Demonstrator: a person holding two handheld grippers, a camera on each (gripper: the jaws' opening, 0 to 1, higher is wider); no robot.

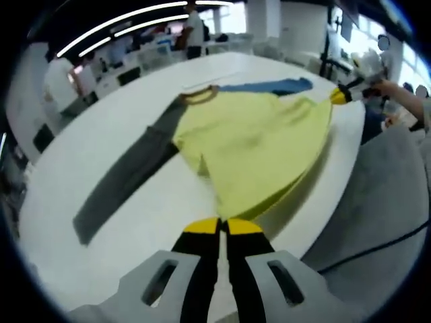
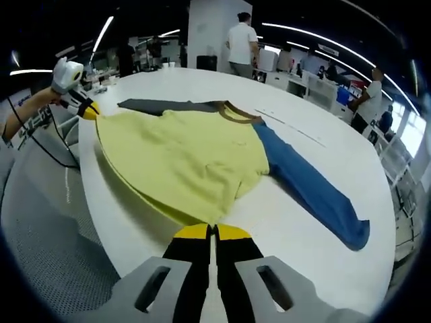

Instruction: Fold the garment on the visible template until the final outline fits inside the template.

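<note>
Pinching opposite hem corners of the yellow shirt (image 1: 256,145), left claw (image 1: 222,225) and right claw (image 2: 213,231) reach low over the table (image 1: 101,195).

My work surface is a white tabletop (image 1: 81,175) with a curved edge. The one thing lying on it is a yellow garment (image 1: 256,145), spread flat with a grey sleeve (image 1: 128,176) and a blue sleeve (image 2: 306,185) stretched out to either side. Its brown collar (image 2: 237,113) points toward the tabletop's middle, and its hem lies along the near curved edge.
</note>
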